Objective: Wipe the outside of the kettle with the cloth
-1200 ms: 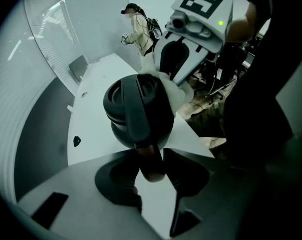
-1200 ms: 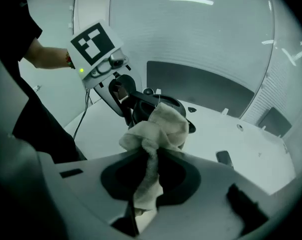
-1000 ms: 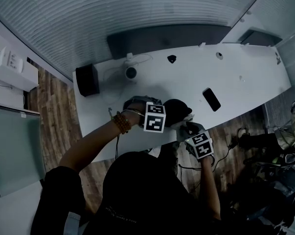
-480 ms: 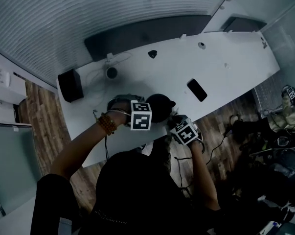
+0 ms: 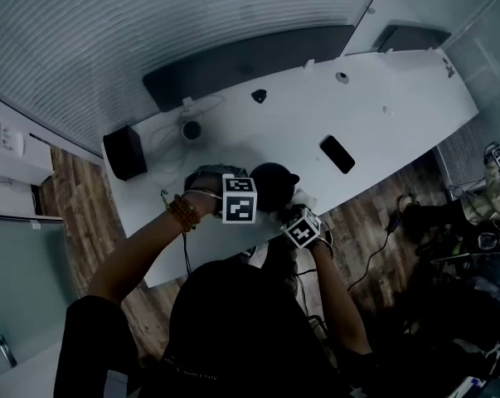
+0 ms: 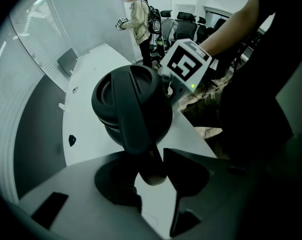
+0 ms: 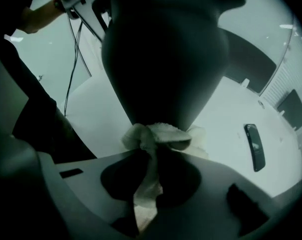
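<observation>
A black kettle (image 5: 274, 185) stands near the front edge of the white table (image 5: 382, 131). My left gripper (image 5: 246, 192) reaches down at its left side. In the left gripper view the jaws (image 6: 151, 170) close round the lower end of the kettle handle (image 6: 138, 129). My right gripper (image 5: 299, 220) is at the kettle's near right side, shut on a white cloth (image 7: 152, 136). The bunched cloth presses against the lower part of the kettle body (image 7: 166, 59). A bit of cloth (image 5: 306, 199) shows beside the kettle in the head view.
A black phone (image 5: 337, 153) lies on the table to the kettle's right. A black box (image 5: 125, 151) and a small round device with a cable (image 5: 191, 128) sit at the far left. A person (image 6: 138, 19) stands beyond the table's end. The table edge is just below the kettle.
My right gripper has come down along the kettle's side with the cloth, toward the base. The left gripper has stayed on the handle. The head camera has shifted a little.
</observation>
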The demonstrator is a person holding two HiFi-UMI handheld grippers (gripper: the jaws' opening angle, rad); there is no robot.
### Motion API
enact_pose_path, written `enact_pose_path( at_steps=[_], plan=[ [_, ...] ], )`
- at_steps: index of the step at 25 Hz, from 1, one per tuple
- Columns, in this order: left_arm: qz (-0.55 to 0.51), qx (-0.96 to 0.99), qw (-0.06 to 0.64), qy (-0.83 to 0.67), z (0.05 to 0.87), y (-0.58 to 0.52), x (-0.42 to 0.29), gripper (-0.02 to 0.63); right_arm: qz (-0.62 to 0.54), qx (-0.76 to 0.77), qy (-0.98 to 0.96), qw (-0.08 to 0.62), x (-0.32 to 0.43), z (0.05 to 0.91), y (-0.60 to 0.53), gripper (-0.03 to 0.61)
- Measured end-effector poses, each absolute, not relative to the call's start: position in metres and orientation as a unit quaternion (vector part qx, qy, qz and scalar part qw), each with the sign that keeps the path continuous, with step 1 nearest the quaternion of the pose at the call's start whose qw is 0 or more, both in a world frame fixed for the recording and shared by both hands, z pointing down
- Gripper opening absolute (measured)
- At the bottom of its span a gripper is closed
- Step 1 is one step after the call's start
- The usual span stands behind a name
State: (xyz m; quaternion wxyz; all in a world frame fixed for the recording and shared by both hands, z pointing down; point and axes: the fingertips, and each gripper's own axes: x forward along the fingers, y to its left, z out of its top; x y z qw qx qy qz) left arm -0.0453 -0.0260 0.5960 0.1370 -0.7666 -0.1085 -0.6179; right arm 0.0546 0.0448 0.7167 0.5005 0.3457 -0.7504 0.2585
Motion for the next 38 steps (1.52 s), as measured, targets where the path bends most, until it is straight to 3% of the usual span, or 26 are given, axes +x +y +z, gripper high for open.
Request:
enact_pose_path(
  at_steps=[7, 9, 13, 19, 23, 30, 35, 38],
  plan=[
    [-0.644, -0.72, 0.231, -0.115, 0.598, -0.067, -0.046, 0.132, 0.143, 0.404, -0.802, 0.416, 0.062, 0.57, 0.026, 0.052],
    [-0.657, -0.7, 0.249, -0.125, 0.6, -0.072, -0.044, 0.124, 0.129, 0.38, -0.809, 0.429, 0.044, 0.556, 0.019, 0.052],
    [-0.661, -0.691, 0.254, -0.141, 0.601, -0.069, -0.042, 0.124, 0.131, 0.339, -0.788, 0.496, 0.024, 0.579, 0.029, 0.052],
    [-0.632, -0.718, 0.235, -0.172, 0.599, -0.068, -0.042, 0.12, 0.212, 0.345, -0.797, 0.447, 0.013, 0.59, 0.035, 0.052],
    [-0.629, -0.718, 0.241, -0.177, 0.601, -0.067, -0.04, 0.12, 0.234, 0.333, -0.781, 0.474, 0.014, 0.605, 0.043, 0.052],
    [-0.626, -0.722, 0.244, -0.164, 0.603, -0.065, -0.035, 0.109, 0.284, 0.318, -0.727, 0.539, -0.011, 0.738, 0.054, 0.052],
    [-0.644, -0.708, 0.252, -0.144, 0.607, -0.068, -0.039, 0.107, 0.297, 0.337, -0.741, 0.499, -0.013, 0.736, 0.056, 0.052],
    [-0.642, -0.709, 0.253, -0.145, 0.608, -0.066, -0.038, 0.104, 0.286, 0.364, -0.755, 0.463, 0.002, 0.691, 0.064, 0.052]
  ],
)
